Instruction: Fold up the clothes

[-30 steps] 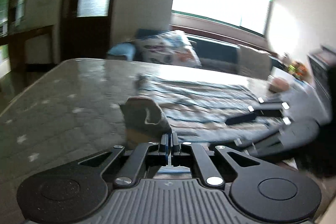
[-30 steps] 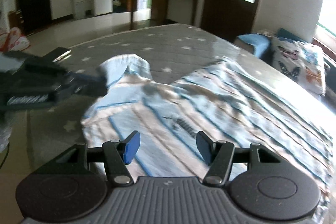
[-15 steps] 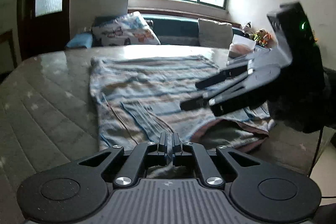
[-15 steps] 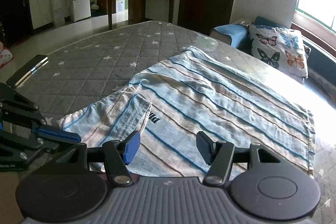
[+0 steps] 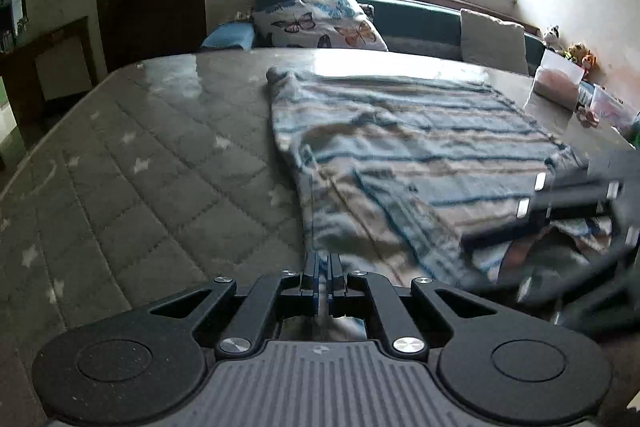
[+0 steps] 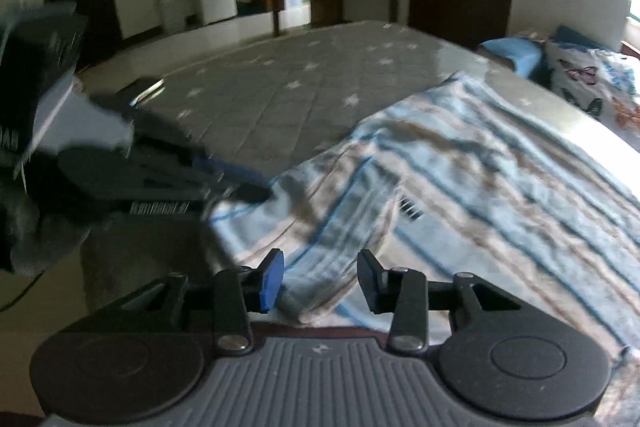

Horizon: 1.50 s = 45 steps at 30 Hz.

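Mattress [image 5: 152, 163]: grey, quilted, star-printed; serves as the folding surface, bare on the door side of the shirt.
Striped shirt [image 5: 420, 155]: spread flat across the mattress toward the window side, blue and tan stripes; near hem bunched and partly doubled over, likely mid-fold; printed logo [image 6: 410, 207] showing beside a turned-over flap.
Butterfly pillow [image 5: 320, 23]: beyond the far edge of the mattress, clear of the shirt.
Left gripper [image 5: 322, 281]: clenched, jaws pressed together on the near corner of the shirt's hem, cloth running straight out from the tips; pinned there presumably to keep that corner taut and carry it over.
Right gripper [image 6: 319, 281]: jaws just been closing, now partly apart, a ridge of the shirt's near hem lying between them; pads not visibly pressing on it yet, so apparently nothing gripped.
Placement of shirt to claws: both grippers at the shirt's near edge, left at its door-side corner, right further along toward the window.
Judged step: securing the second hold before lifting the hem.
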Tool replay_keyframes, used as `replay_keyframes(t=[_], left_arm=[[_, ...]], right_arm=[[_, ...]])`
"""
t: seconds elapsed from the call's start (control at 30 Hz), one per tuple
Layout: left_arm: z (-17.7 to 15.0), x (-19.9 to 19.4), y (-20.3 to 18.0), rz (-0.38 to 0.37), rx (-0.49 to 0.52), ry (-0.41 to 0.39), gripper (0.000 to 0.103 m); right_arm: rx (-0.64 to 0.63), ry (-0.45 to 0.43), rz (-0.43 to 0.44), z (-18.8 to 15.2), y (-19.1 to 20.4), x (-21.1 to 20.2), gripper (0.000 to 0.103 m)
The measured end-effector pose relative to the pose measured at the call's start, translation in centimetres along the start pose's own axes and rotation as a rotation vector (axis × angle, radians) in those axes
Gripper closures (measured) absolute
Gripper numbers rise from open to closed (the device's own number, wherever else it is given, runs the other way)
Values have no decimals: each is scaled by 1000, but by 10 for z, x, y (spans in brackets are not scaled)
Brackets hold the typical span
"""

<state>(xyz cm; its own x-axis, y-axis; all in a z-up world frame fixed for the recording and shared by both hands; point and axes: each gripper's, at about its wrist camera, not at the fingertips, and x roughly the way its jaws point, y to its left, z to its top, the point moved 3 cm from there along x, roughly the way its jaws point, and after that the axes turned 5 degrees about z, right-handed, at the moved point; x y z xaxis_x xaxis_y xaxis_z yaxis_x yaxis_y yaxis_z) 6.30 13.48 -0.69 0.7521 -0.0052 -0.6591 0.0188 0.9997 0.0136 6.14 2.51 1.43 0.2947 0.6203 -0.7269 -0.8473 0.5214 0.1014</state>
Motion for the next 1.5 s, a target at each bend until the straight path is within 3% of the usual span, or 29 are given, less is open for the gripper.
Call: replay_keyframes(t=[0.17,0.3,0.53,0.8,0.87,1.13,1.5], left_arm=[[29,10,-11,-18,20,-41,98],[44,35,-24,-38,54,-27,98],[40,63,-32,-35,88,11,96],[28,45,-38,-37,126,-8,67],[22,37,-41,-47,137,-13,53],[-11,11,-67,-26,283,-66,39],[-32,-8,-69,20,336,-94,31]], right_arm=[[-11,-1,1,-6,3,-2,64],[22,-22,-23,-9,-9,-16,63],[126,-43,-173,-33,-55,-63,63],[298,-33,-382,-88,-111,-119,62],[329,-23,-412,-102,-119,-125,62],[343,-24,-441,-127,-113,-129,50],[246,-34,-467,-129,-89,-129,41]])
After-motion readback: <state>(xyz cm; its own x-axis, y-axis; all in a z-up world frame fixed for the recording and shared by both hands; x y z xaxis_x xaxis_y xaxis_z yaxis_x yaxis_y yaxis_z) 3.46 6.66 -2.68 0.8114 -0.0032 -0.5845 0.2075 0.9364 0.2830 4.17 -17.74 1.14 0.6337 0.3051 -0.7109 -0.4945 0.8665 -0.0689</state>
